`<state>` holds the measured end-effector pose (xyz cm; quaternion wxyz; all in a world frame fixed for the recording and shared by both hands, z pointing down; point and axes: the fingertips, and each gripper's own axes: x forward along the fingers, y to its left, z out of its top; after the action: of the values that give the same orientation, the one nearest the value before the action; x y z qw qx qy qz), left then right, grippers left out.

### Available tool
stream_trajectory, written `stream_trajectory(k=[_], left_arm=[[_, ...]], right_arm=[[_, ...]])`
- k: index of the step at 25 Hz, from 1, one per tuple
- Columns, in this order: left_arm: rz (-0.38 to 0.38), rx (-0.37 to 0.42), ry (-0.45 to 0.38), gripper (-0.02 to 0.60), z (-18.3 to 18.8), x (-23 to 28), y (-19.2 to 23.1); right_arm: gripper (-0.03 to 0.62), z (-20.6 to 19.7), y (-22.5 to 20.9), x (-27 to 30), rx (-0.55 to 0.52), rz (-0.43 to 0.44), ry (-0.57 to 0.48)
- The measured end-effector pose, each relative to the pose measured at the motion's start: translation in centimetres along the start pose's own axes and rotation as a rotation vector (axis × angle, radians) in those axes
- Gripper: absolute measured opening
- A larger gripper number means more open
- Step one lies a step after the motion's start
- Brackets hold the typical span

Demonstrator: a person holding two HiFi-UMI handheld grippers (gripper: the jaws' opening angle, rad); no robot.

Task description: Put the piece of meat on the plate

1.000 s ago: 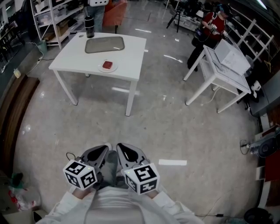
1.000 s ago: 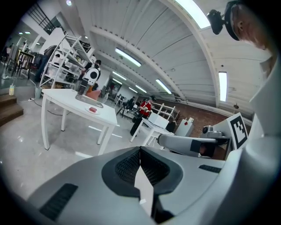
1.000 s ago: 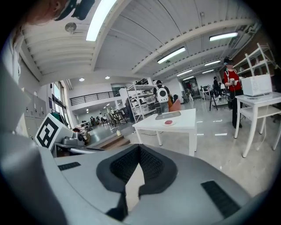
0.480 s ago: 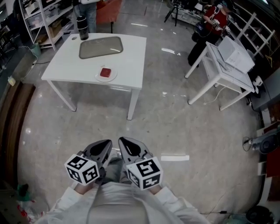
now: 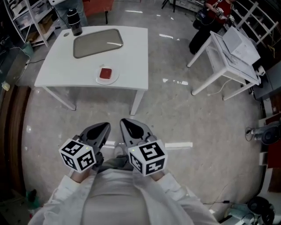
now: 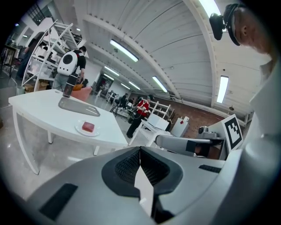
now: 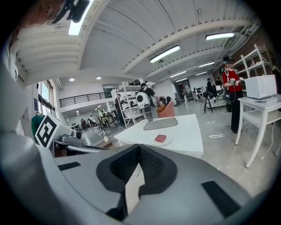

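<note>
A red piece of meat [image 5: 105, 73] lies on a small white plate [image 5: 107, 80] near the front edge of a white table [image 5: 57, 72]. The meat [image 6: 88, 127] shows far ahead in the left gripper view, and the meat [image 7: 160, 138] on its plate [image 7: 163, 142] shows far ahead in the right gripper view. My left gripper [image 5: 105, 128] and right gripper [image 5: 125, 123] are held close to my body over the floor, well short of the table. Both are shut with nothing between the jaws.
A grey tray [image 5: 97, 42] and a black bottle [image 5: 74, 21] stand further back on the table. A second white table [image 5: 228, 66] stands at the right, with a person in red [image 5: 217, 6] behind it. Shelves [image 5: 22, 17] stand at the back left. A white strip [image 5: 178, 145] lies on the floor.
The table with the plate has come nearer and lower in the head view. Both grippers stay shut, side by side in front of my body.
</note>
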<state>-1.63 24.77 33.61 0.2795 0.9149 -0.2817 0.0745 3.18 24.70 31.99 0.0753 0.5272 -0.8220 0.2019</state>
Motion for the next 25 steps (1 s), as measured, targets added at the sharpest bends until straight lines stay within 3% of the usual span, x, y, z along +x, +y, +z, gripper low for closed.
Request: stream_trajectory(k=[8,16,25], left_arm=[[-0.012,-0.026,0.04,0.009,1.4,2.5,3.7],[0.035,-0.051,0.046,0.009,2.8,5.6,8.4],[0.076,-0.062,0.028,0.009,9.0,12.1,14.1]], right_arm=[[0.015,0.2,-2.1,3.5,0.015,-0.012,0.051],[0.015,0.9,-5.3,8.9,0.017,0.013,0.093],[0.015,6.1,-11.3,16.6,-0.006,0.066,0.104]])
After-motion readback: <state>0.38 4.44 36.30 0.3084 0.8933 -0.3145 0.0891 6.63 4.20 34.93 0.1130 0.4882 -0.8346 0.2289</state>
